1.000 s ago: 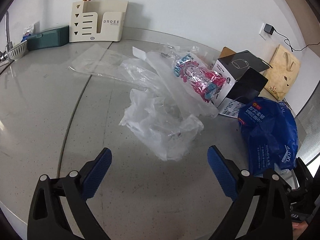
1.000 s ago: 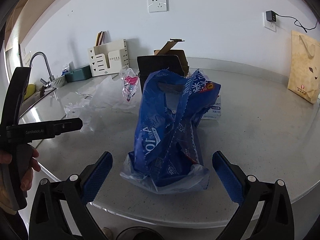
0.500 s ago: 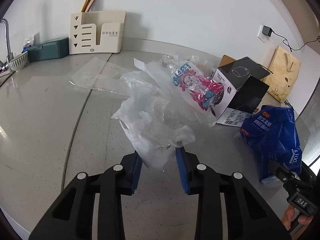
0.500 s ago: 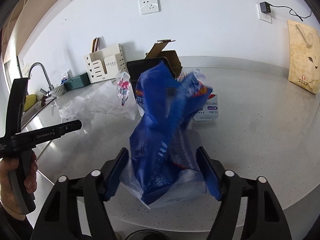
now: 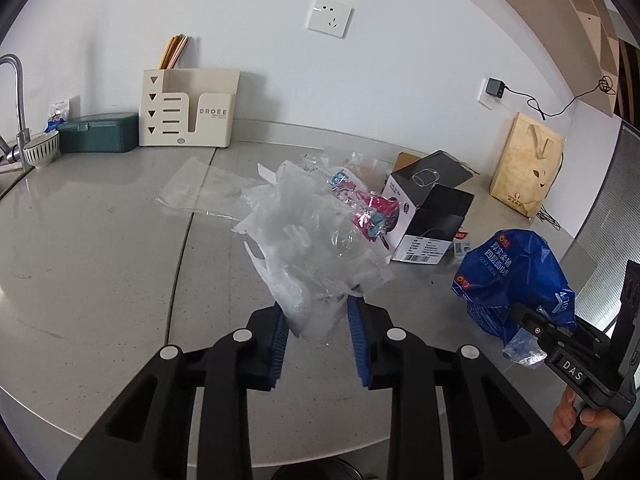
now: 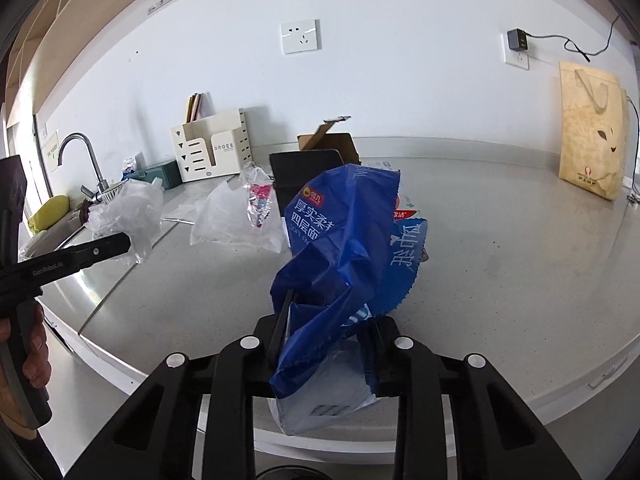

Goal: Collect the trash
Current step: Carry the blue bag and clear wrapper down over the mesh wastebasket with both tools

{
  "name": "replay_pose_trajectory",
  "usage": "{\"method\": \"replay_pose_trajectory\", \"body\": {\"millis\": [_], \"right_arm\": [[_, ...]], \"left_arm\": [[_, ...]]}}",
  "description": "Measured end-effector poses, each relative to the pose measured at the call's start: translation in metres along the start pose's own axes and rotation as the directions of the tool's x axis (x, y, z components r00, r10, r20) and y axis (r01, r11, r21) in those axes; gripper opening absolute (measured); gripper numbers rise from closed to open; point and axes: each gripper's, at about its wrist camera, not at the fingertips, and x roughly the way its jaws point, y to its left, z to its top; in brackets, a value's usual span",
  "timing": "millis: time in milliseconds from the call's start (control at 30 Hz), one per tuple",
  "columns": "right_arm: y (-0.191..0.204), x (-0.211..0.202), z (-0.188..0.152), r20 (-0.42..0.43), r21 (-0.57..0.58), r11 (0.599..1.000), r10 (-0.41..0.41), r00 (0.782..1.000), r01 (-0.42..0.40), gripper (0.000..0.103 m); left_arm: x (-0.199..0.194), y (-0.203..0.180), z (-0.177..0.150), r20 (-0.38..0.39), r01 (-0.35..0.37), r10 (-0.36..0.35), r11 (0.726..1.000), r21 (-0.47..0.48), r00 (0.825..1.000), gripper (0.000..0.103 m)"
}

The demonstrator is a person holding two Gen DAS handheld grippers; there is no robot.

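My left gripper has its blue pads pressed on the lower end of a crumpled clear plastic bag, and its jaws are still closing. The bag hangs a little above the grey counter. My right gripper is shut on a blue tissue-pack bag, which is also lifted. That blue bag shows at the right of the left wrist view. A pink printed wrapper, a flat clear sheet and an open black-and-white box lie on the counter behind.
Along the wall stand a cream organiser, a green box and a tan paper bag. A bowl and a tap sit at the far left. The counter's front edge runs just below both grippers.
Both grippers went from wide open to closed, the left on the clear bag and the right on the blue bag. Each bag has risen off the counter.
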Motion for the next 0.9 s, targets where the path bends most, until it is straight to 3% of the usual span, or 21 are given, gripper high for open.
{"method": "replay_pose_trajectory", "body": {"millis": [400, 633, 900], "right_arm": [[0.028, -0.062, -0.010, 0.030, -0.013, 0.999, -0.031, 0.999, 0.032, 0.029], [0.049, -0.107, -0.038, 0.044, -0.015, 0.999, -0.039, 0.998, 0.039, 0.029], [0.059, -0.129, -0.089, 0.001, 0.040, 0.998, -0.054, 0.999, 0.054, 0.029]], "left_arm": [[-0.060, -0.009, -0.028, 0.004, 0.065, -0.066, 0.997, 0.040, 0.998, 0.029], [-0.094, -0.014, -0.049, 0.000, 0.114, -0.114, 0.991, 0.075, 0.993, 0.029], [-0.098, -0.032, -0.099, -0.105, 0.175, -0.159, 0.970, 0.169, 0.982, 0.029]]}}
